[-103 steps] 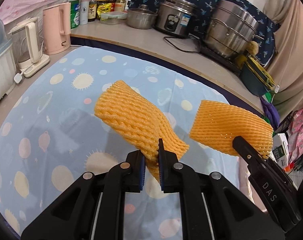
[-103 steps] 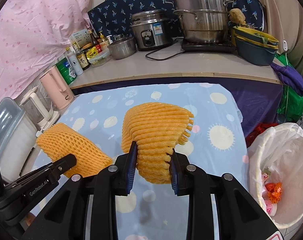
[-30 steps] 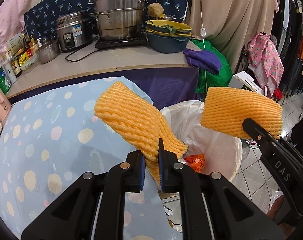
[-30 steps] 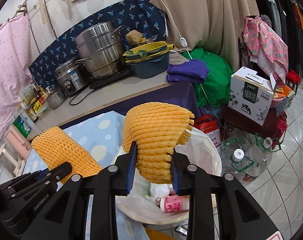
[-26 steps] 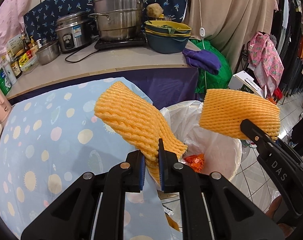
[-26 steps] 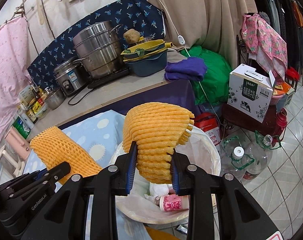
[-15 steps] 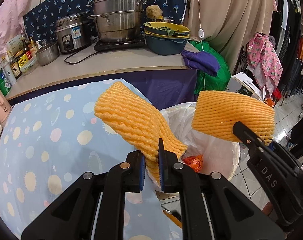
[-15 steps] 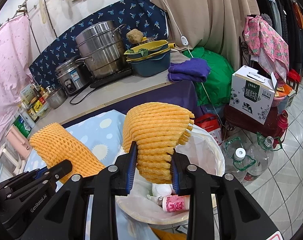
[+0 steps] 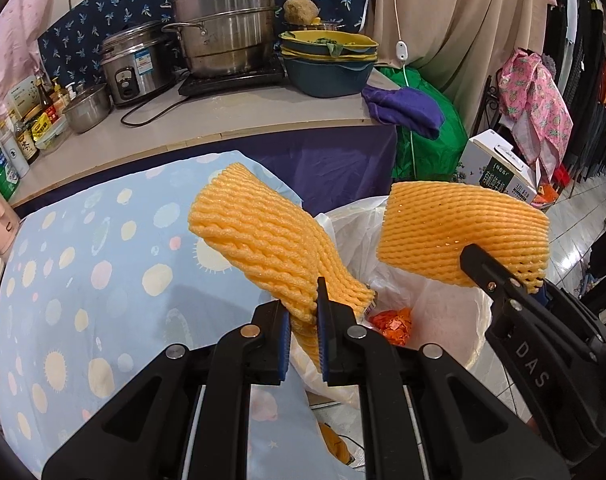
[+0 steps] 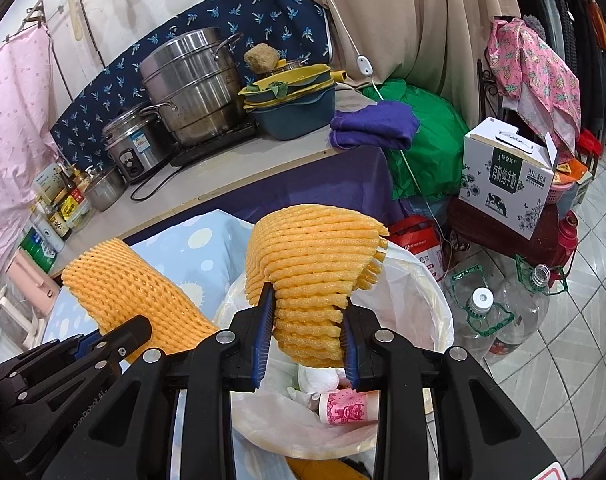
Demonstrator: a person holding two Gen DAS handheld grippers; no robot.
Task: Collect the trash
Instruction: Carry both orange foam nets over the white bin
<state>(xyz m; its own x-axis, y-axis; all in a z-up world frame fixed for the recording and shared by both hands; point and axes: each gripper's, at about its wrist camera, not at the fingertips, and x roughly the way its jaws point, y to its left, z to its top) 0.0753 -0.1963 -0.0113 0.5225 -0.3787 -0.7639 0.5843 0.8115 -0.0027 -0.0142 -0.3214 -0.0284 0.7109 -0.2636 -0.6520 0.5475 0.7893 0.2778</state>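
Note:
My left gripper (image 9: 303, 320) is shut on an orange foam fruit net (image 9: 263, 240), held at the table's right edge beside the trash bin. My right gripper (image 10: 307, 330) is shut on a second orange foam net (image 10: 311, 256), held over the bin. The bin (image 10: 431, 304) has a white plastic liner and holds wrappers, tissue and a pink-patterned cup (image 10: 347, 406). In the left wrist view the bin (image 9: 455, 312) shows orange scraps inside, with the right gripper's net (image 9: 459, 232) above it. The left net also shows in the right wrist view (image 10: 131, 292).
A table with a blue spotted cloth (image 9: 83, 260) lies to the left. Behind is a counter (image 9: 223, 120) with steel pots, a rice cooker and bowls. On the floor to the right are water bottles (image 10: 483, 320), a milk carton box (image 10: 507, 176) and a green bag.
Both grippers have carried their nets from over the table to the bin. In the last second the right gripper's net has shifted slightly left, over the bin opening.

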